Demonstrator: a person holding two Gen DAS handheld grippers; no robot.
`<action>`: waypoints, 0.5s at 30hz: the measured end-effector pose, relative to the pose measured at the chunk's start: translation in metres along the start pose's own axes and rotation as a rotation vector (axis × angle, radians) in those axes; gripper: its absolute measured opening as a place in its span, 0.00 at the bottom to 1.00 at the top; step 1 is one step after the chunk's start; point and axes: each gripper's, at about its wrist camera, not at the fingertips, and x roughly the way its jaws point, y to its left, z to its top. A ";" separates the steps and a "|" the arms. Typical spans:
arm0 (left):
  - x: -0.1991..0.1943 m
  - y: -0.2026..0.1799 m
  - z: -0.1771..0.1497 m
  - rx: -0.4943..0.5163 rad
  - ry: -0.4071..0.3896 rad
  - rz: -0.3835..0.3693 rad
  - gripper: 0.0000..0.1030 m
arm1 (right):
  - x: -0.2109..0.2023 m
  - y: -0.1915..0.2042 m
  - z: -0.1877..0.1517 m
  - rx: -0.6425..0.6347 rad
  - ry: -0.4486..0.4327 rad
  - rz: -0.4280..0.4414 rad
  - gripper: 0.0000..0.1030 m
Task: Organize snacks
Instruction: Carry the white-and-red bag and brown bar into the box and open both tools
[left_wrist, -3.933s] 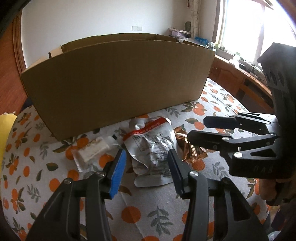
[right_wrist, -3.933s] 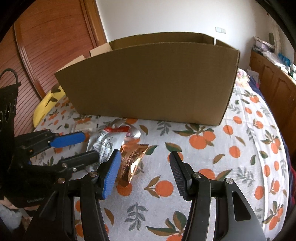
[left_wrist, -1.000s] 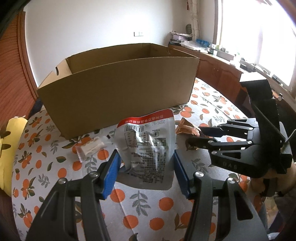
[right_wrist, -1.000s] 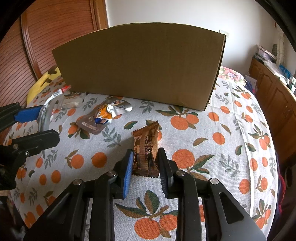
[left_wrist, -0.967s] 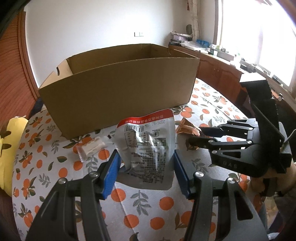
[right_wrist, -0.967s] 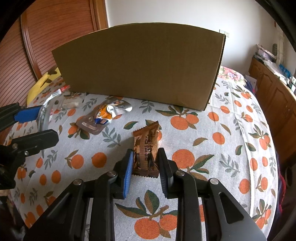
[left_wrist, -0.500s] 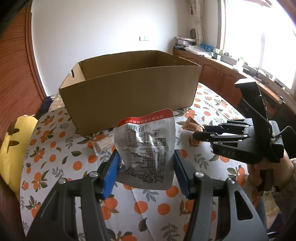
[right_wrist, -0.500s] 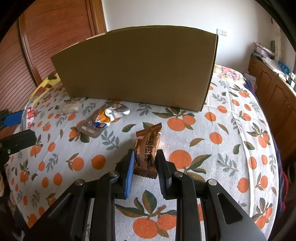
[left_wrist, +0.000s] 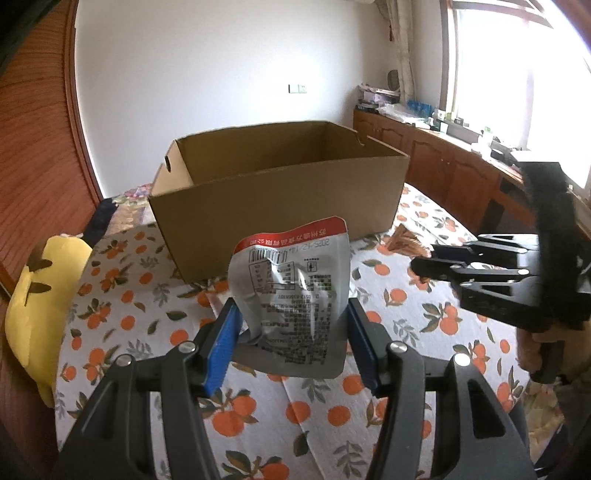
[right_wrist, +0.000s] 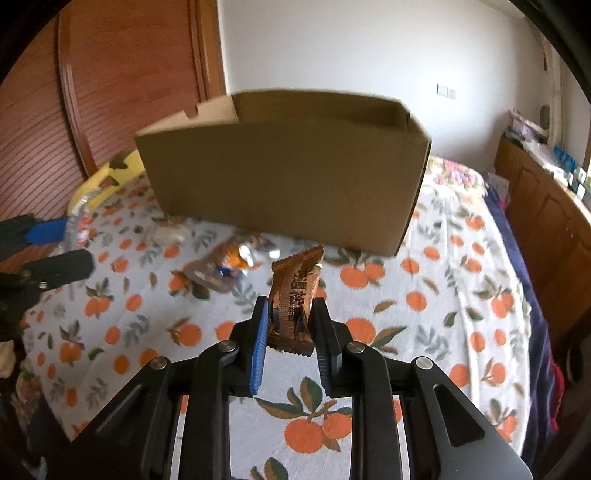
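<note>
My left gripper (left_wrist: 291, 332) is shut on a silver pouch with a red top band (left_wrist: 291, 295) and holds it upright above the table, in front of the open cardboard box (left_wrist: 280, 199). My right gripper (right_wrist: 290, 332) is shut on a brown wrapped snack bar (right_wrist: 293, 295), lifted off the tablecloth short of the box (right_wrist: 284, 177). In the left wrist view the right gripper (left_wrist: 428, 258) shows at the right with the brown wrapper (left_wrist: 406, 240) at its tips. The box interior that shows is bare.
A crumpled silver and orange packet (right_wrist: 225, 262) and a small pale wrapped snack (right_wrist: 166, 232) lie on the orange-print tablecloth (right_wrist: 424, 295) before the box. A yellow plush toy (left_wrist: 40, 295) lies at the table's left edge. Wooden cabinets (left_wrist: 461, 177) stand at the right.
Both grippers have risen with their snacks; the brown bar has left the tablecloth. The box now shows lower and farther, with its inside in view.
</note>
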 end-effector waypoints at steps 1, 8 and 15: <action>-0.001 0.001 0.003 0.002 -0.007 0.003 0.55 | -0.004 0.001 0.004 -0.005 -0.009 -0.001 0.21; -0.001 0.017 0.031 0.002 -0.056 0.007 0.55 | -0.025 0.009 0.030 -0.037 -0.070 -0.001 0.21; 0.010 0.030 0.059 0.015 -0.098 0.002 0.55 | -0.025 0.012 0.050 -0.066 -0.090 -0.008 0.21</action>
